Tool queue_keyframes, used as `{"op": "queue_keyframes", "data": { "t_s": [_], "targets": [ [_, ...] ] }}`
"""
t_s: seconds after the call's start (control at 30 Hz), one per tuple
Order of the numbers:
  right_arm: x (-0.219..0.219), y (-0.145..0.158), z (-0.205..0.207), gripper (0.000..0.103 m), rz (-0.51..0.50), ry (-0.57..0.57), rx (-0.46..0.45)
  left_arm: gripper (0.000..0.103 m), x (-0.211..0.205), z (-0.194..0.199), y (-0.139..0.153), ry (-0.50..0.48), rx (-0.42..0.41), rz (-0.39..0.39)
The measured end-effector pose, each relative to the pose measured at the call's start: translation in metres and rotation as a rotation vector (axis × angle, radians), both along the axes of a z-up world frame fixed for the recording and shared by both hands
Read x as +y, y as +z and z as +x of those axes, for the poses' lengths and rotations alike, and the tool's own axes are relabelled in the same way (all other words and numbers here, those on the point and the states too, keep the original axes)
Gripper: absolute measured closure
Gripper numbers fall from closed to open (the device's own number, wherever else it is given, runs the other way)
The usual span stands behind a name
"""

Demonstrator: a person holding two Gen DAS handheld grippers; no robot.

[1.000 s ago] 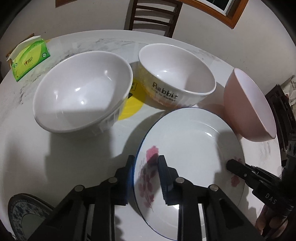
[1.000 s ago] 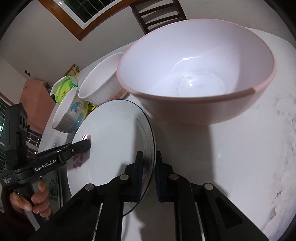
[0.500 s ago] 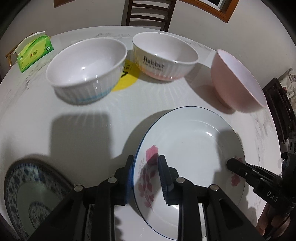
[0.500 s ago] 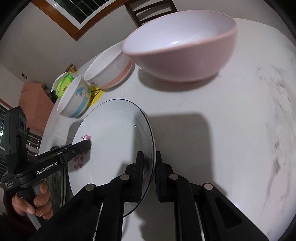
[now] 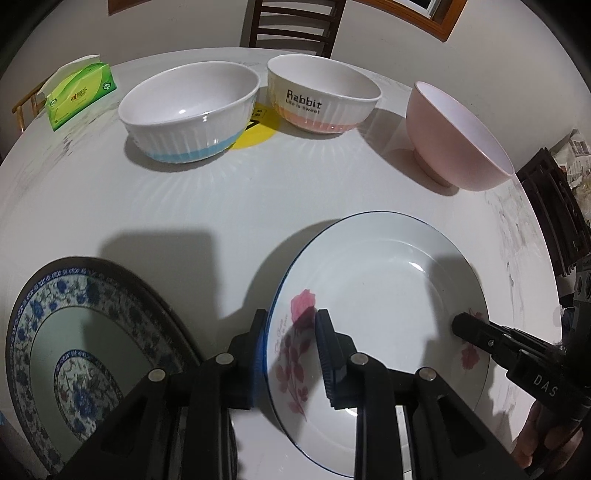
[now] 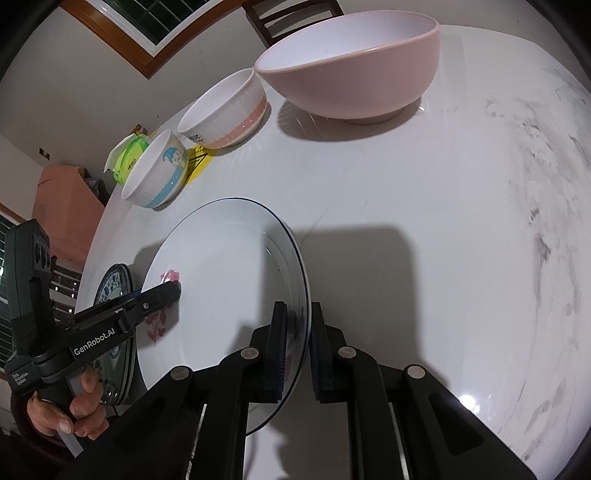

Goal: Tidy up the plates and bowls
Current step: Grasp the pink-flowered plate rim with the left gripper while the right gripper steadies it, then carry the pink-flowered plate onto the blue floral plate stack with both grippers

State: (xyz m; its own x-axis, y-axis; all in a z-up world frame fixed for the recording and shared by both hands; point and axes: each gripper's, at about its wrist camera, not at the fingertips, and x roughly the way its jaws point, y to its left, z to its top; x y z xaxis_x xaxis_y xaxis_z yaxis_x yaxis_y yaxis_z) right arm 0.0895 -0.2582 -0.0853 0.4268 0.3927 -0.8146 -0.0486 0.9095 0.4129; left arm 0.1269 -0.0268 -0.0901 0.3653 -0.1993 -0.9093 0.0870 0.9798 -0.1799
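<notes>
A white plate with pink flowers and a blue rim [image 5: 376, 295] [image 6: 221, 266] is held above the table by both grippers. My left gripper [image 5: 291, 350] is shut on its left rim. My right gripper [image 6: 297, 343] is shut on its right rim; it also shows in the left wrist view [image 5: 480, 336]. A blue-and-white patterned plate [image 5: 74, 332] [image 6: 114, 291] lies on the table to the left, below the white plate's level. Three bowls stand at the back: a white one with a blue base [image 5: 192, 110], a "Rabbit" bowl [image 5: 321, 99] and a pink bowl [image 5: 454, 133] [image 6: 351, 62].
A green tissue box [image 5: 79, 92] stands at the table's far left. A yellow sticker [image 5: 255, 129] lies between the two white bowls. A wooden chair [image 5: 295, 22] stands behind the round marble table [image 6: 443, 206]; dark chairs stand at the right [image 5: 554, 206].
Both grippers have pulled the flowered plate back and left, away from the bowls, which look smaller. The blue patterned plate has come into fuller view at the left.
</notes>
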Motion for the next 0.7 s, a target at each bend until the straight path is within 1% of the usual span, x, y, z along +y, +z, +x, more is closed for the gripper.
{"op": "queue_keyframes", "data": {
  "t_s": [0.4,0.7],
  "targets": [
    [0.018,0.011,-0.006,0.091,-0.010,0.014,-0.029,0.078,0.007,-0.010,0.012,0.016,-0.025,-0.008],
    [0.034,0.028,-0.009,0.091,-0.001,0.034,-0.070,0.078,0.026,-0.021,0.033,0.044,-0.064,-0.015]
  ]
}}
